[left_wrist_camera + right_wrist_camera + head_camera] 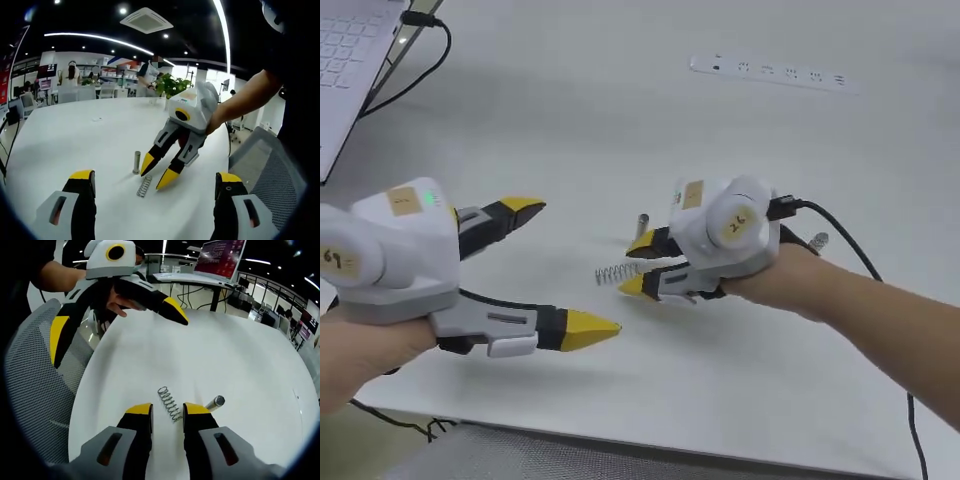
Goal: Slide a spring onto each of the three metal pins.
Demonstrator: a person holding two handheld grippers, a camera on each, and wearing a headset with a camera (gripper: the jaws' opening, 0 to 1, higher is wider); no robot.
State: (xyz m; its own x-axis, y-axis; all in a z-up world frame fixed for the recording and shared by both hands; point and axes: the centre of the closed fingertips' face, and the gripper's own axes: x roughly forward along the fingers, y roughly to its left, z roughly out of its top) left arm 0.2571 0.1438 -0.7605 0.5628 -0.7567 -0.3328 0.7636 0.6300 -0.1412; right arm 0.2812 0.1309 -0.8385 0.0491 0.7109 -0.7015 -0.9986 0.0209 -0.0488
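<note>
Spring sits between part-open jaws of my right gripper, seemingly ungripped; I'd pinch mid-coil. Left gripper wide, empty.

Laptop cut off at the edge; grey object behind the right hand unidentifiable.
</note>
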